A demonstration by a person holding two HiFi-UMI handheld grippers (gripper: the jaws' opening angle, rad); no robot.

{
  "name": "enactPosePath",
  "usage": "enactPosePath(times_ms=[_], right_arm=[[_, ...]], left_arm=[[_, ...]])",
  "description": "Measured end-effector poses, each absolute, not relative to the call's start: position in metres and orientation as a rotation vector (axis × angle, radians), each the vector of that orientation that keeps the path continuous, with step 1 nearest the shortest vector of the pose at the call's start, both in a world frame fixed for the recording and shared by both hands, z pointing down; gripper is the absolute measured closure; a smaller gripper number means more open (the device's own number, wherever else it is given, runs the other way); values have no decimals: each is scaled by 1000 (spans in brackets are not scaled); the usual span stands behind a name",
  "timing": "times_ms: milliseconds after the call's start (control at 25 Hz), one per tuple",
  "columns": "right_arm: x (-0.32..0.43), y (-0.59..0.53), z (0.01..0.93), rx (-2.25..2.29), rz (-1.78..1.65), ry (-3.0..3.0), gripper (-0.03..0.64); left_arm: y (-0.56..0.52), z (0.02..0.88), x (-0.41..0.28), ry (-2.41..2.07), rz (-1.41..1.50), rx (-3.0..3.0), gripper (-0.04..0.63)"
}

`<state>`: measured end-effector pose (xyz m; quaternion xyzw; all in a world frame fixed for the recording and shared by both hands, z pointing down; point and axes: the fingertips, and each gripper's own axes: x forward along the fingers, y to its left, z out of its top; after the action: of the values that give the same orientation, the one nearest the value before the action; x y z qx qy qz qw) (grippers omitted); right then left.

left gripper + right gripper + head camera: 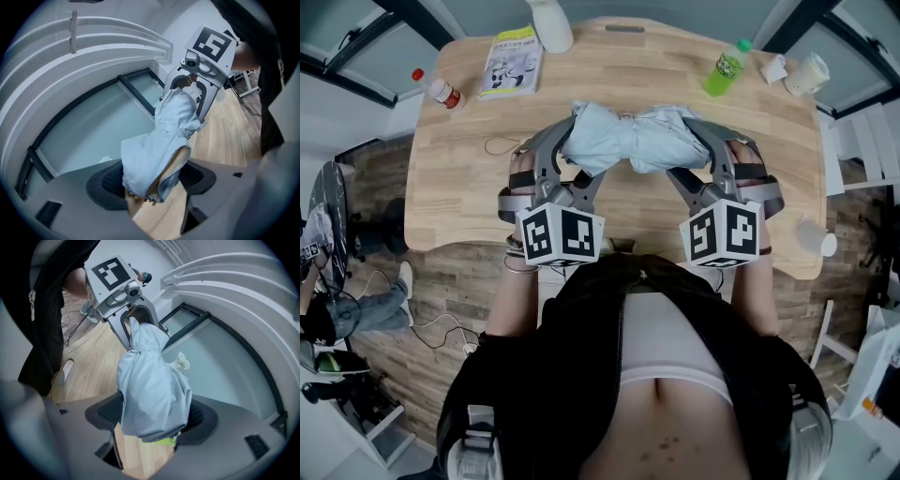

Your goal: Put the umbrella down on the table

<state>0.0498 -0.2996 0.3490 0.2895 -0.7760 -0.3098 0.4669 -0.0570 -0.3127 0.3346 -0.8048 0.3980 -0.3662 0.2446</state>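
A folded pale blue umbrella [630,138] hangs level above the wooden table [469,178], held at both ends. My left gripper [574,148] is shut on its left end, and my right gripper [698,145] is shut on its right end. In the left gripper view the umbrella [159,145] runs from between my pads away to the other gripper [206,61]. In the right gripper view the umbrella [152,385] fills the gap between the pads and reaches the left gripper [119,291]. The fabric hides the fingertips.
On the far side of the table lie a booklet [512,62], a small red-capped bottle [441,90], a white container [551,22], a green bottle [727,67] and a cup [807,72]. A thin cord loop [501,146] lies left of the grippers. A white cup [817,236] sits near the right edge.
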Motion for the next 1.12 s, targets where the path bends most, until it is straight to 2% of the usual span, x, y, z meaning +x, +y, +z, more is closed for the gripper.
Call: enactPosePath(times_ms=[1120], right_arm=[[49,-299,374,664,-702,-1914,258]], left_arm=[[-312,360,-57,1068,-1063,-2237,270]])
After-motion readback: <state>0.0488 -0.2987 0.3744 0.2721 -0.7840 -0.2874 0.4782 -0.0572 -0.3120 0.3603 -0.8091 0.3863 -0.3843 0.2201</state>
